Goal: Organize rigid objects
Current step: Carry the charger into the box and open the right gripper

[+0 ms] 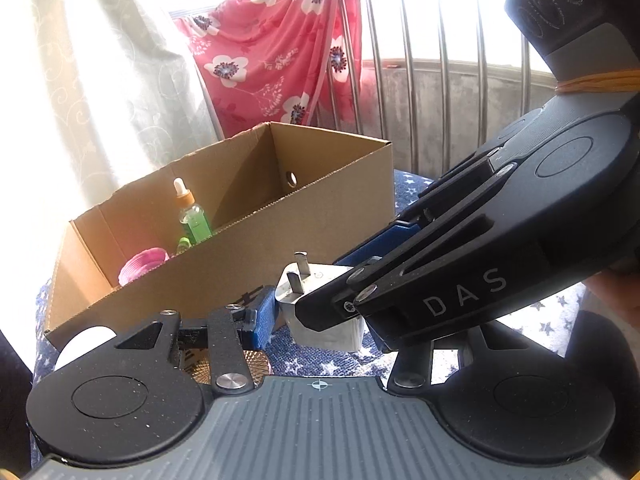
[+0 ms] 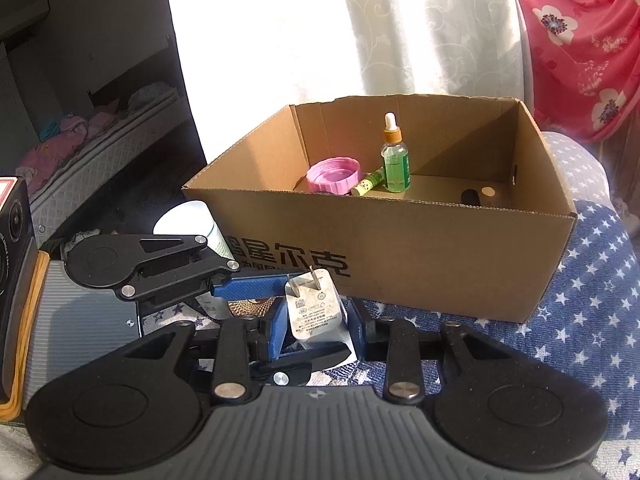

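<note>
Plainly the white charger plug (image 2: 316,312) is a light, stiff block of smooth plastic with two bare metal prongs on top; its flat sides are the place to pinch it, and the prongs are best left alone; the shell looks slick enough to twist if squeezed off-centre. It sits just in front of the near long wall of the cardboard box (image 2: 440,264), above the star-printed blue cloth (image 2: 580,280). The right gripper (image 2: 318,332) has its blue pads narrowed onto the plug's two sides; the left gripper (image 1: 316,312) comes in across it, one blue pad against the plug's upper part, its other finger hidden, so whether it truly clamps I cannot tell. Inside the box, towards its left end, stand a green dropper bottle (image 2: 396,160), a pink lid (image 2: 334,176) and a small green tube (image 2: 370,182); a dark capped thing lies near the right end. A white jar (image 2: 188,220) stands by the box's near left corner; the box wall itself is the obstacle to clear, I judge.
</note>
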{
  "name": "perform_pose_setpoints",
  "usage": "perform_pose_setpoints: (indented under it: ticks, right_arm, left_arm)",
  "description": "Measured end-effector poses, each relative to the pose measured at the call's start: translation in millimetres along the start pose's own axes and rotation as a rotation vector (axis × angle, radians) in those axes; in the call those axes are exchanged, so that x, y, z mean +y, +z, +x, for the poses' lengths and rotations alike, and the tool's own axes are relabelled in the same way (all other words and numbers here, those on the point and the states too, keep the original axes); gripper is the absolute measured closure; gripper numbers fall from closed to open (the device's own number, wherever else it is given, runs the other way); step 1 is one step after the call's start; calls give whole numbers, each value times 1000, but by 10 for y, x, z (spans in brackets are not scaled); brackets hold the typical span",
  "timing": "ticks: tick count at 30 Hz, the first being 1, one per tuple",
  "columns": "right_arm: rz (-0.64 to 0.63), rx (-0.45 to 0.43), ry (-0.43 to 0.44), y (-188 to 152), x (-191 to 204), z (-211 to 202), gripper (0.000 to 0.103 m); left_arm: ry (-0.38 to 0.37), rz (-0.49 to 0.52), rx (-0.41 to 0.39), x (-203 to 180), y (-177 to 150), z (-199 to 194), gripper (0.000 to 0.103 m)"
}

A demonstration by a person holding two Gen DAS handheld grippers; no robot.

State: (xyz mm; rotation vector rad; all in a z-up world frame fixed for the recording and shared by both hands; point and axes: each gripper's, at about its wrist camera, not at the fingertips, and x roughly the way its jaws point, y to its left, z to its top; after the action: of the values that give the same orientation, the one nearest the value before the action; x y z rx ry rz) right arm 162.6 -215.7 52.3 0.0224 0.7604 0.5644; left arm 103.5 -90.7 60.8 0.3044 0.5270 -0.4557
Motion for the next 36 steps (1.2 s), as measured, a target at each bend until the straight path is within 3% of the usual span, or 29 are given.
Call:
perform_pose_setpoints:
  ticks: [8, 13, 20, 25, 28, 36]
  right_arm:
    - [-88, -81, 29, 450, 201, -353, 70]
    - [-114, -68, 41, 839, 140, -255, 71]
    - [-10, 42, 87, 1356, -398, 348, 72]
    - [69, 142, 122, 1508, -773, 880, 72]
    - [70, 195, 95, 1532, -901, 1162, 73]
    - [59, 287, 42, 1524, -1026, 1640, 73]
  left_arm:
    - [71, 32, -120, 116, 376, -334, 57]
    - [77, 18, -104, 351, 638, -176, 57]
    - [13, -34, 59, 785, 980, 568, 57]
    - [-10, -105, 199, 1021, 1049, 1105, 56]
    - [-18, -169, 288, 1157, 994, 1303, 56]
    - [1, -216, 363, 1318, 890, 1499, 56]
